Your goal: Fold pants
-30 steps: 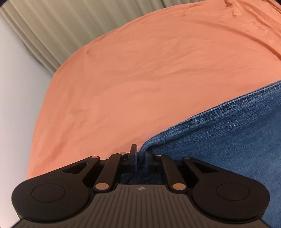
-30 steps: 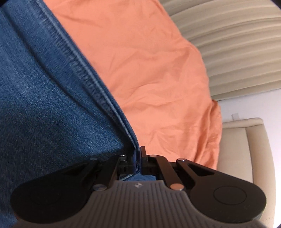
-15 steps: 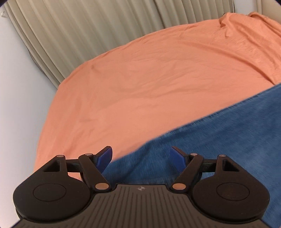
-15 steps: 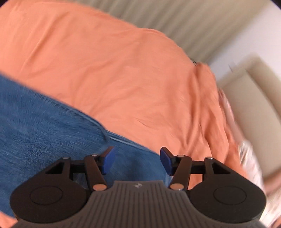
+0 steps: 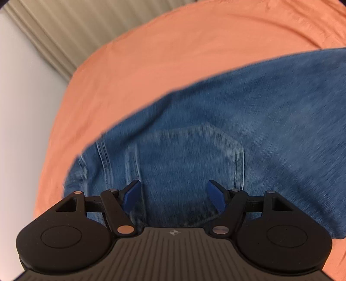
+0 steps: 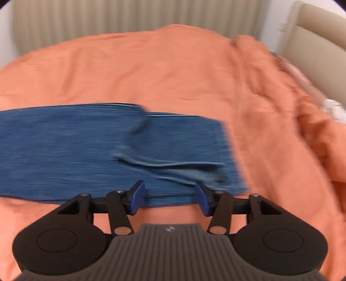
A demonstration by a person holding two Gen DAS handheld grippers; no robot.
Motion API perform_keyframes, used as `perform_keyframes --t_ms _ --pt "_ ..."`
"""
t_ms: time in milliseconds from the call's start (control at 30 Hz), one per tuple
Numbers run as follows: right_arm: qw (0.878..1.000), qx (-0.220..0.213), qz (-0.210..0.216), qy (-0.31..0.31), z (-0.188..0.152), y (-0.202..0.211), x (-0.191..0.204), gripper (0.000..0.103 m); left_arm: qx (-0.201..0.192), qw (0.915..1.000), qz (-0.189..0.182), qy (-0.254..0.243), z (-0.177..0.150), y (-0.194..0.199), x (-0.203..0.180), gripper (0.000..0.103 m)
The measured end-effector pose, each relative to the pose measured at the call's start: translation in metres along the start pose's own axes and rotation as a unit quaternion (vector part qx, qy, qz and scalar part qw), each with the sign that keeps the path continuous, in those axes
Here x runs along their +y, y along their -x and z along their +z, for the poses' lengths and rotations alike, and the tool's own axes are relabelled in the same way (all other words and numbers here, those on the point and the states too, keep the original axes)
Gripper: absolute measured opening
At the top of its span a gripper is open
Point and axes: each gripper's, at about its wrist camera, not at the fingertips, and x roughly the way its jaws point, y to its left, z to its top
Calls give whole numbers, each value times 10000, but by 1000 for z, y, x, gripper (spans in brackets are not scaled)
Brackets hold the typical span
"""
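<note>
Blue denim pants (image 5: 237,121) lie flat on an orange bedsheet (image 5: 173,54). In the left wrist view my left gripper (image 5: 173,195) is open and empty above the waist end, with a back pocket (image 5: 194,155) just ahead of the fingers. In the right wrist view the pants (image 6: 75,147) stretch as a folded band from the left edge to the leg hems at the right. My right gripper (image 6: 169,197) is open and empty above the near edge of the leg end. Both views are motion-blurred.
The orange sheet (image 6: 173,71) covers the whole bed. Pleated beige curtains (image 6: 129,19) hang behind it. A beige upholstered headboard (image 6: 311,43) stands at the right, with rumpled orange bedding (image 6: 302,108) in front of it. A white wall (image 5: 19,108) is at the left.
Both grippers were shut on the pants' edge one second ago. They have opened, let go of the denim and pulled back, so more of the pants shows.
</note>
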Motion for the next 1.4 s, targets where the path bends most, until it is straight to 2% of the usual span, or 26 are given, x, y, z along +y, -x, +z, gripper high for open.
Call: perform_keyframes --t_ms 67,167,200,233,300,433,600,667,733,833,933,1033,1167,1267,1333,1367,1400 --pt "9997 -111 114 171 0 -7 18 41 75 9999 25 75 -4 -8 -1 82" --pt "9986 227 486 -29 6 -38 29 39 102 9997 60 193 -7 -12 -2 82" --pt "9982 318 493 -87 6 -47 31 37 109 9997 86 199 -6 -13 -3 82" --pt "9987 333 381 -68 7 -53 34 36 120 9997 113 185 -6 -12 -4 83" --pt "9996 233 125 -63 14 -61 33 25 130 9997 133 150 -4 -14 -5 83" --pt "9979 -59 -467 -450 44 -69 6 25 124 9996 108 221 -2 -19 -4 83" --pt "9891 -269 -1148 -880 77 -66 -35 26 72 9997 87 234 -1 -20 -3 83" --pt "9879 -279 -1200 -947 82 -57 -45 28 45 9997 60 249 -1 -21 -2 83" --pt "9877 -267 -1182 -985 77 -44 -51 38 7 9996 35 294 -3 -20 -1 83" --pt "9851 -160 -955 -1420 57 -27 -67 39 -80 9995 57 308 -6 -16 -4 83" --pt "9756 -81 -635 -2102 27 -15 -81 39 -120 9993 84 338 -10 -15 -4 83" --pt "9621 65 -401 -2696 1 -21 -94 39 -107 9994 84 327 -8 -13 -4 83" --pt "9454 79 -214 -3250 -10 -39 -101 38 -140 9989 22 447 -6 -6 0 83" --pt "9289 156 -64 -3701 -13 -52 -106 23 -134 9986 61 503 -5 1 5 83" --pt "9131 210 50 -4071 -13 -51 -111 3 -128 9985 82 531 -4 3 8 83" --pt "9059 186 182 -4227 -12 -49 -113 2 -116 9983 102 560 -4 3 10 83" --pt "9062 74 176 -4225 -4 -42 -114 2 -118 9981 129 598 -5 2 12 82"
